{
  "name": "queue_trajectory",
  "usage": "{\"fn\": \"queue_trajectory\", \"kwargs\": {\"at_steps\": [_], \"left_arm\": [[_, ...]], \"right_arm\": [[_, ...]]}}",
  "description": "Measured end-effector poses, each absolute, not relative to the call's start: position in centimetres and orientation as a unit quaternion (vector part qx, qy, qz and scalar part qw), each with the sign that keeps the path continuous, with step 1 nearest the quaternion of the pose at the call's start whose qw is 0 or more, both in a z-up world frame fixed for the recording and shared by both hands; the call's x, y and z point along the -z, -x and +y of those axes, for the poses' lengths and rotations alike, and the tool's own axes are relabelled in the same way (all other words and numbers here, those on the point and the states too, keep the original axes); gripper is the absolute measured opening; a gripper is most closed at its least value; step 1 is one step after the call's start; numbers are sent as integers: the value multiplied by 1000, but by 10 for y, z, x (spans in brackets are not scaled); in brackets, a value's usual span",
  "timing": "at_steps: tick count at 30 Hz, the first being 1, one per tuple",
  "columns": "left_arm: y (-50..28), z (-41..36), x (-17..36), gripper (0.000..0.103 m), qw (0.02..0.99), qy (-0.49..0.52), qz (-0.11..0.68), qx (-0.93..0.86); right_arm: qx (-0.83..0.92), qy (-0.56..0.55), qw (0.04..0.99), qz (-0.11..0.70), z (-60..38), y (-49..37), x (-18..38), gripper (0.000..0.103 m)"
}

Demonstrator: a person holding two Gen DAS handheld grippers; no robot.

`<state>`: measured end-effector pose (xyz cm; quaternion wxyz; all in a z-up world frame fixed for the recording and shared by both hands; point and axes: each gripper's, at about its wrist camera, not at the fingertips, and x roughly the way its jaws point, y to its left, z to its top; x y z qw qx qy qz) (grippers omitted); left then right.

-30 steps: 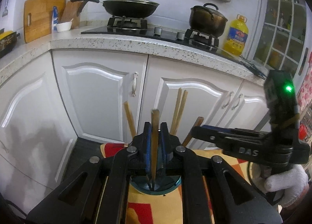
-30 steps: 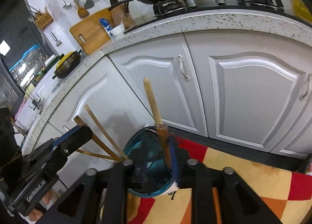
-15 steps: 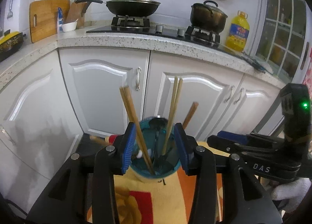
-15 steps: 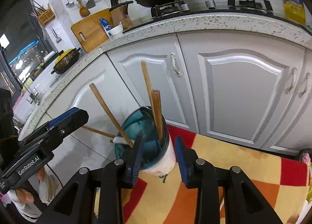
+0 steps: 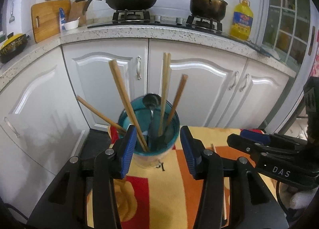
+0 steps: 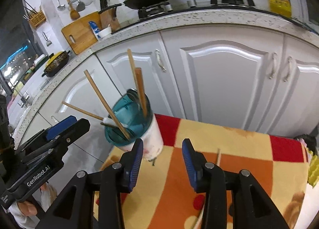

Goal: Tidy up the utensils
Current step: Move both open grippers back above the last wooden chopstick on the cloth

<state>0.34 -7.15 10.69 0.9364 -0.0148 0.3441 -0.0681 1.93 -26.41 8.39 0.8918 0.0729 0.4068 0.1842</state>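
A white cup with a teal rim (image 5: 148, 127) stands on the patterned cloth (image 5: 169, 189) and holds several wooden chopsticks (image 5: 124, 97) and a metal spoon (image 5: 152, 101). My left gripper (image 5: 157, 135) is opening; its blue pads flank the cup's near side without pressing on it. My right gripper (image 6: 162, 143) is opening too, with nothing between its jaws; the cup (image 6: 137, 129) stands ahead and to its left. A loose chopstick (image 6: 218, 157) lies on the cloth. Each gripper shows in the other's view: the right gripper (image 5: 242, 138), the left gripper (image 6: 77, 122).
White cabinet doors (image 5: 199, 89) rise just behind the table's far edge. Above them runs a speckled countertop (image 5: 139, 31) with a stove, a wok (image 5: 131, 1), a pot (image 5: 207, 5) and an oil bottle (image 5: 241, 21). A gloved hand (image 5: 303, 199) holds the right gripper.
Both grippers were shut on chopsticks over the cup; they let them drop in, widened their jaws and drew back toward me. The cup now sits farther ahead in both views.
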Motion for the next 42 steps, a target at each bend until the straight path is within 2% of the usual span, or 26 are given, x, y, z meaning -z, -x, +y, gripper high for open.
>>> {"fn": "queue_trajectory", "kwargs": {"at_steps": [13,22,29,42], "left_arm": [[11,-110,-86,45,925,3,368,98],[7,-110,-54,45,905,17,410,110],[6,-103,-31,45,893,23,438,100],[0,-105,-8,45,876,23,470,107]], "right_arm": [[-132,-81,891,427,-316,16,-61,42],[-104,-110,862,483,-352,18,-8,42],[-117,-113,839,519,-344,3,30,40],[-127,-108,823,543,-331,-21,50,39]]}}
